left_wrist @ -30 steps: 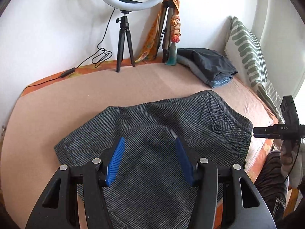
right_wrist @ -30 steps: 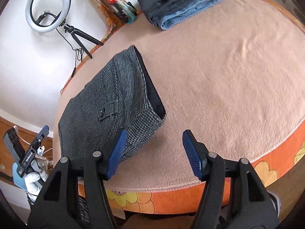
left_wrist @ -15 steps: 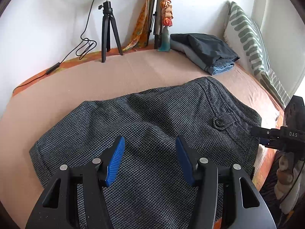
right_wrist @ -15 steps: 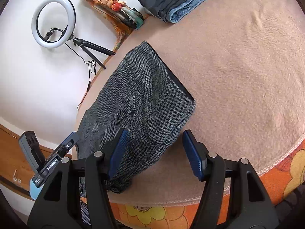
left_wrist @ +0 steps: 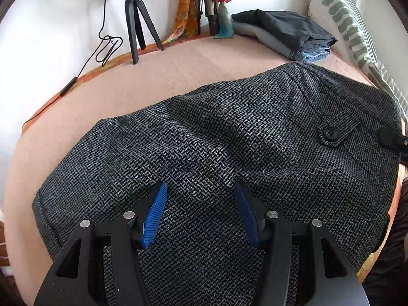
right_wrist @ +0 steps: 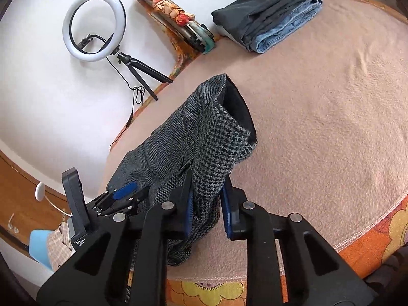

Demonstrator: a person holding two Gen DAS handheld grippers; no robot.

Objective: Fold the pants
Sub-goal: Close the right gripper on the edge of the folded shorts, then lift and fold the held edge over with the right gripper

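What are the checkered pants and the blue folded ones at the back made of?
The checkered pants look like woven, wool-like cloth, matte: a tiny black-and-grey houndstooth weave shows, though the fibre can't be told. The blue folded pants look like denim: faded blue with stitched seams along the edges.

Pants (left_wrist: 229, 137): dark grey/black houndstooth weave, black button (left_wrist: 330, 133), black lining at waistband. Bed cover (right_wrist: 318, 102): plain dusty pink; sheet beneath (right_wrist: 367, 244) orange w/ yellow flower print. Folded stack (right_wrist: 270, 17): black garment on top, grey in the middle, light-blue denim at the bottom. Pillow (left_wrist: 339, 12): white w/ grey-green stripes. Ring light (right_wrist: 94, 25): white ring, black tripod & cable. Wall white. Left claw (left_wrist: 201, 211) & right claw (right_wrist: 206, 204): black frames, blue ribbed pads.
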